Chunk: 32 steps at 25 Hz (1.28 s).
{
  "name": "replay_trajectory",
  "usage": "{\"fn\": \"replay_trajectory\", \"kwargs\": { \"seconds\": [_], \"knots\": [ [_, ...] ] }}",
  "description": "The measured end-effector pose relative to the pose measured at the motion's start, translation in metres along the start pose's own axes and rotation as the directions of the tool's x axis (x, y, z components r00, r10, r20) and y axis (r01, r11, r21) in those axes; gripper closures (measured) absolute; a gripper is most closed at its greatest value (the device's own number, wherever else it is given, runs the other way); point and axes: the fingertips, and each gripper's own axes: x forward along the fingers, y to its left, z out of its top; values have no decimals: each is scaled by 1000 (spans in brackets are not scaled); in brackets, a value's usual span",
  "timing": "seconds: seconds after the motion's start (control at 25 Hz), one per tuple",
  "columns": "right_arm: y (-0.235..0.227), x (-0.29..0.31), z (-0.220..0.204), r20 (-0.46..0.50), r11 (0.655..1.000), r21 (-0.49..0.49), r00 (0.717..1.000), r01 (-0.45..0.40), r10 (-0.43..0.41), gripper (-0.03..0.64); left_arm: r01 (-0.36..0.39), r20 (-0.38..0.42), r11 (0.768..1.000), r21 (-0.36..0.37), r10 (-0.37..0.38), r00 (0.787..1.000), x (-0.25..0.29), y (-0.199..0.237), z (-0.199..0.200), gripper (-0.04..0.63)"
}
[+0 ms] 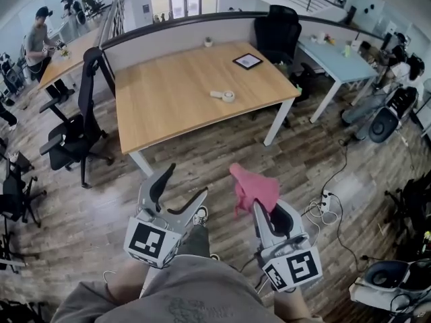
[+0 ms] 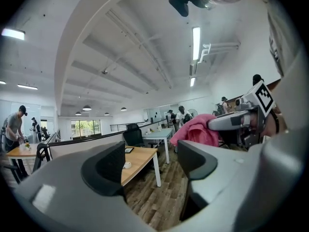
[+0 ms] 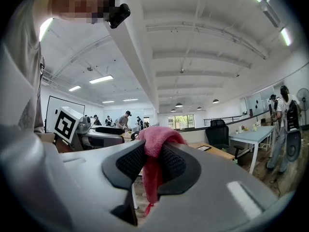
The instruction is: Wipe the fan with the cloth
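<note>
The right claw [image 3: 152, 162] pinches the pink cloth [image 3: 161, 137] by 1 fold, which could slip free. The left claw [image 2: 152, 161] gapes wide, empty.

Ahead of me: wooden desk [image 1: 168, 106]. Tape roll [image 1: 227, 96] right of its middle. Black tablet [image 1: 248, 61] near far right corner. Small pot [image 1: 208, 42] at far edge. Black chair [image 1: 85, 93] beside left edge.

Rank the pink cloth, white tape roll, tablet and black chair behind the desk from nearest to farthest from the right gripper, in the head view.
From the right gripper:
1. Pink cloth, in its jaws.
2. White tape roll, on the desk.
3. Tablet, desk's far side.
4. Black chair, beyond the desk.
</note>
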Motion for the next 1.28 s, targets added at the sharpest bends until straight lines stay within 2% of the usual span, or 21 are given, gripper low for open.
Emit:
{"fn": "replay_trajectory", "kwargs": {
  "seconds": [0.24,0.36,0.6,0.72,0.88,1.12,1.28],
  "knots": [
    [-22,52,-2,-30,1000,5,1000,-3,3,535,-14,11,999,32,14,1000,38,50,-4,261],
    [-37,80,-1,-44,1000,4,999,4,-4,535,-17,4,1000,24,17,1000,62,73,-3,261],
    [-66,147,7,-70,1000,-3,997,29,-29,535,15,-5,999,43,-15,1000,119,123,2,261],
    [-81,180,11,-82,999,-4,995,47,-47,535,25,-20,999,28,-25,999,147,150,2,261],
    [-101,227,12,-93,998,0,993,70,-70,535,58,-31,996,62,-56,998,185,184,-2,261],
    [-126,293,2,-120,995,-13,988,97,-98,535,74,-67,996,50,-71,995,230,235,-18,261],
    [-145,326,-8,-140,994,-4,984,110,-110,535,89,-85,993,82,-82,993,259,258,-25,261]
  ]
}}
